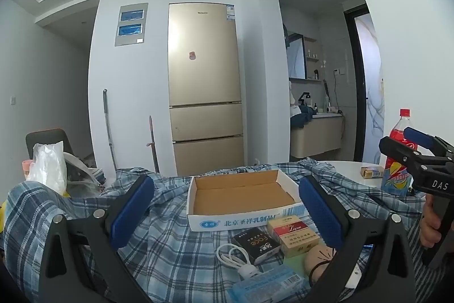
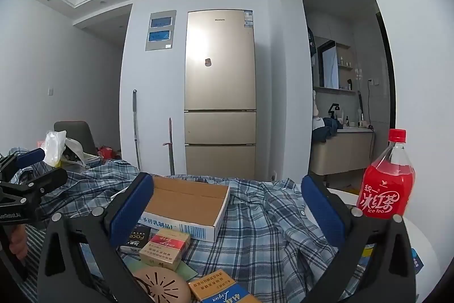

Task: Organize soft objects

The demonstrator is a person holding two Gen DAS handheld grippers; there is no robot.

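Both tongs, my left gripper [image 1: 227, 206] and right gripper [image 2: 227, 206], stand spread wide with nothing between the blue pads, level over the table. Plaid shirt [image 2: 269, 217]: rumpled across the tabletop, beneath the empty cardboard tray [image 1: 241, 193]. Cigarette packs [image 1: 292, 234], a white cable [image 1: 232, 254] lie before the tray; iced tea bottle [image 2: 388, 183] stands right.

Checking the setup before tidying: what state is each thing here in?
Left claw: open, holding nothing.
Right claw: open, holding nothing.
Cardboard box: open on top, nothing inside.
Plaid shirt: spread out, rumpled, lying under the box.
Red bottle: upright, cap on.
Fridge: doors shut.
White cable: coiled.
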